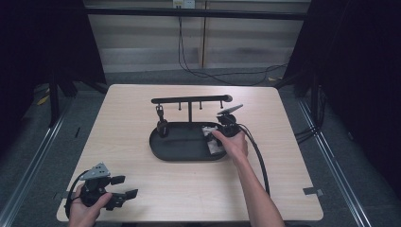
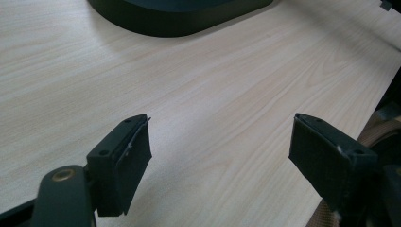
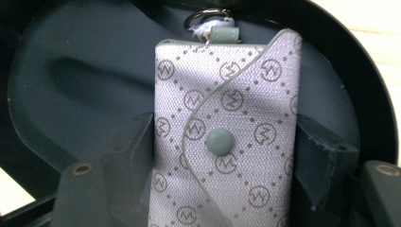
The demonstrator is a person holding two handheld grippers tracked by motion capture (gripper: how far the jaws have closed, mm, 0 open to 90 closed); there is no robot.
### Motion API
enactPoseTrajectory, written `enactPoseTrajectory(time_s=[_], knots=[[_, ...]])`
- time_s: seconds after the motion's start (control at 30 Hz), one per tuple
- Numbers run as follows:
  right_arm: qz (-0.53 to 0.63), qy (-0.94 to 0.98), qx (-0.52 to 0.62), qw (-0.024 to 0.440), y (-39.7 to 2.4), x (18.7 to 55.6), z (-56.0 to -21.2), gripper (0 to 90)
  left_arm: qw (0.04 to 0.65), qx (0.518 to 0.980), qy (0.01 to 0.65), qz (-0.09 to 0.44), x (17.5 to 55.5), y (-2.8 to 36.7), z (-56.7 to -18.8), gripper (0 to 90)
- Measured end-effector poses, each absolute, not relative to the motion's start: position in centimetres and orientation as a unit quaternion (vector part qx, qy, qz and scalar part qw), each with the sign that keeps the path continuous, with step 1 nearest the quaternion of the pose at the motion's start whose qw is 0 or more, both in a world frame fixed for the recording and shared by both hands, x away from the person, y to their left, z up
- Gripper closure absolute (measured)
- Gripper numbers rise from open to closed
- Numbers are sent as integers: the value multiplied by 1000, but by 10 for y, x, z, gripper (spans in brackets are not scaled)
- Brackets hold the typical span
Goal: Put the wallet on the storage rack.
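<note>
Right tongs (image 3: 222, 161) straddle patterned pouch (image 3: 227, 127) lying in tray (image 3: 61, 80).

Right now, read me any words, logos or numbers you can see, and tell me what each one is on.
"M" inside a circle, repeated in a diamond pattern across the grey fabric key pouch.
The snap button on its flap carries no lettering.
The black tray, the table and both grippers show no text.
</note>
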State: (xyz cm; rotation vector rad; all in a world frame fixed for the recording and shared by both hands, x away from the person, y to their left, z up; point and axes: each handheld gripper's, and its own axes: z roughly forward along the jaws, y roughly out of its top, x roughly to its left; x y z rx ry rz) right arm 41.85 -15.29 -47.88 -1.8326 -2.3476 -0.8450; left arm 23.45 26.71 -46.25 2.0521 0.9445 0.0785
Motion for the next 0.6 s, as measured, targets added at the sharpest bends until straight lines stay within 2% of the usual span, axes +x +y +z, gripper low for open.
enactPoseTrajectory(time_s=[0.37,0.6], knots=[[-289,-755,-588,5,-155,414,-469,258,428,821,378,32,234,268,-462,212],[-313,-754,-577,-17,-161,408,-456,181,429,818,381,31,235,268,-462,212]])
